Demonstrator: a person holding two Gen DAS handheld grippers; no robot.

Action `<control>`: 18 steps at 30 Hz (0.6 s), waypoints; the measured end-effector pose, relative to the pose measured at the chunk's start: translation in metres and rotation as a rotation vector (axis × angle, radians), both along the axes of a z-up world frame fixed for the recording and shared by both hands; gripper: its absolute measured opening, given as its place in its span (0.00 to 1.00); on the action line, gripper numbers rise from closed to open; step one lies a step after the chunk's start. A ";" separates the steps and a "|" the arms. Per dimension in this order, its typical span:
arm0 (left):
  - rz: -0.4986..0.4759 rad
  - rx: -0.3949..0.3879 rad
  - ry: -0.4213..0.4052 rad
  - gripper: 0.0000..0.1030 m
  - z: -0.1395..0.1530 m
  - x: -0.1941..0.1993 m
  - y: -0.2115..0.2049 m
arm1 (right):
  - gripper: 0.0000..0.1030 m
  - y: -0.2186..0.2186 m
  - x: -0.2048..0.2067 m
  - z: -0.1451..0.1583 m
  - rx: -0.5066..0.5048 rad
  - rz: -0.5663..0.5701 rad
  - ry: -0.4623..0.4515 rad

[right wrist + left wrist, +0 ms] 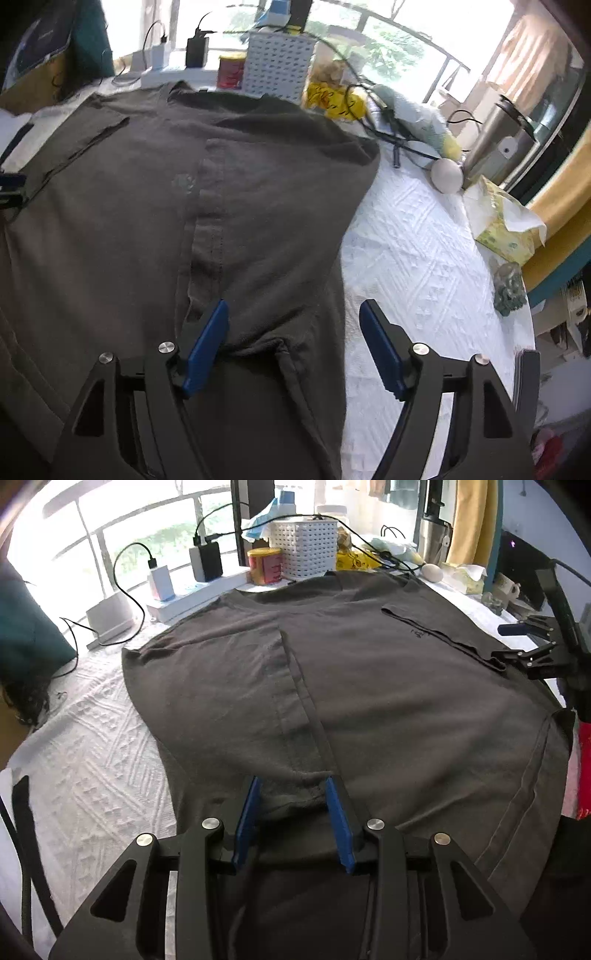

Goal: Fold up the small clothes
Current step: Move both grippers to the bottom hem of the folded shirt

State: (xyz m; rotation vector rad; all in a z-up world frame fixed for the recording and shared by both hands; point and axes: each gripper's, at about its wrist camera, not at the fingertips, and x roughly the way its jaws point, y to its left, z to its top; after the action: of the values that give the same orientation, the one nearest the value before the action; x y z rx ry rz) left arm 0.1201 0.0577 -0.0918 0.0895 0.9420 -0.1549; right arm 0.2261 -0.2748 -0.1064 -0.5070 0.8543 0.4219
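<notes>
A dark grey T-shirt (369, 686) lies flat on the white-covered worktop (92, 746), both sides folded inward. Left claw (293, 797) clamps a bunched fold at the near hem. Right claw (295, 325) stands open (fabric between its pads, unpressed).

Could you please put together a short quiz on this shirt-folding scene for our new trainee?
1. What colour is the T-shirt spread on the white tablecloth?
2. True or false: the white basket sits on top of the T-shirt.
3. Which gripper has cloth bunched between its pads: A) left gripper B) right gripper?

Key: 1. Dark grey. 2. False; it stands beyond the collar. 3. A; the right stands wide open.
</notes>
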 end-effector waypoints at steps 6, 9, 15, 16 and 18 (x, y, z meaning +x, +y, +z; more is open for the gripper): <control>0.034 -0.031 -0.081 0.39 0.019 -0.015 0.000 | 0.72 -0.008 -0.014 0.014 0.025 -0.025 -0.040; 0.054 -0.049 -0.130 0.39 0.032 -0.025 0.000 | 0.72 -0.010 -0.025 0.020 0.031 -0.026 -0.058; 0.073 -0.075 -0.212 0.39 0.051 -0.049 -0.002 | 0.72 -0.025 -0.048 0.028 0.064 -0.063 -0.084; 0.077 -0.078 -0.221 0.39 0.052 -0.054 -0.002 | 0.72 -0.028 -0.053 0.029 0.079 -0.067 -0.082; 0.078 -0.087 -0.227 0.39 0.052 -0.061 -0.002 | 0.72 -0.034 -0.065 0.031 0.098 -0.072 -0.084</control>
State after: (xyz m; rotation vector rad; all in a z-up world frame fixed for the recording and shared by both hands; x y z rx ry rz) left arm 0.0586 0.0555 -0.0399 -0.0107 0.7103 -0.1106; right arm 0.1615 -0.3085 -0.0753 -0.3994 0.7650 0.3721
